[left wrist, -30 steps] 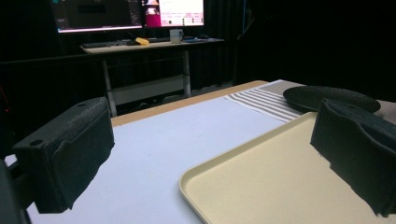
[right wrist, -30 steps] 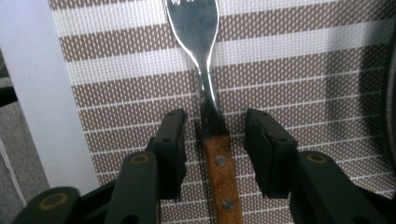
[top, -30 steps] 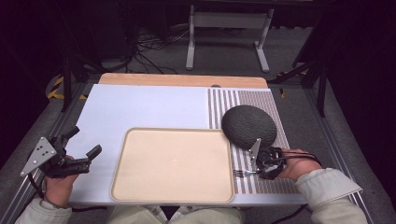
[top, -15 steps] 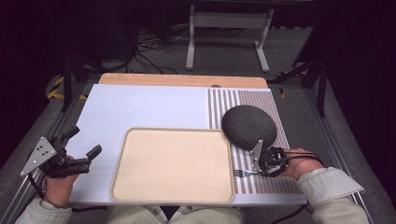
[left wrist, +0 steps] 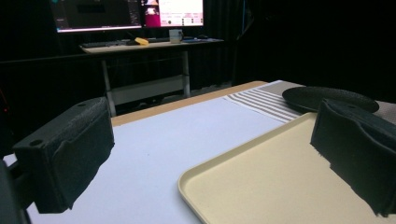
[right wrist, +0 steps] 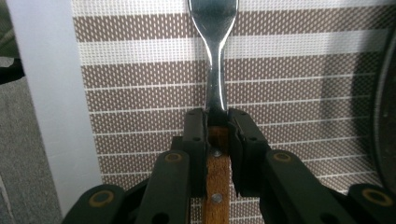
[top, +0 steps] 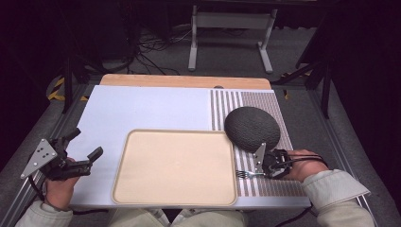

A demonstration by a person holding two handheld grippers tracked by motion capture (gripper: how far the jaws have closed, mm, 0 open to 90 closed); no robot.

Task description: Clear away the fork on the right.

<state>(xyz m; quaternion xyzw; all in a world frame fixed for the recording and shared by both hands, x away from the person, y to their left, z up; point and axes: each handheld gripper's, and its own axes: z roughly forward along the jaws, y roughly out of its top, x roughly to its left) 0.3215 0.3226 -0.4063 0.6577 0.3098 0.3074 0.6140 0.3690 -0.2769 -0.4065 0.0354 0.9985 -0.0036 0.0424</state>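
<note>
A fork (right wrist: 215, 70) with a metal head and a brown wooden handle (right wrist: 218, 177) lies just over the striped placemat (right wrist: 140, 93). My right gripper (right wrist: 217, 126) is shut on the handle where it meets the metal neck. In the high view the fork (top: 243, 174) points left toward the beige tray (top: 175, 165), with the right gripper (top: 265, 170) at the mat's front edge. My left gripper (top: 86, 143) is held open left of the tray, nothing between its pads (left wrist: 70, 158). The tray (left wrist: 280, 177) is bare.
A dark round plate (top: 251, 127) rests on the striped placemat (top: 265, 101) just behind the right gripper, and its rim (right wrist: 387, 116) is close to the jaws' right side. The pale blue table cover (top: 142, 109) stretches behind the tray. A desk with monitors (left wrist: 126, 14) stands beyond the table.
</note>
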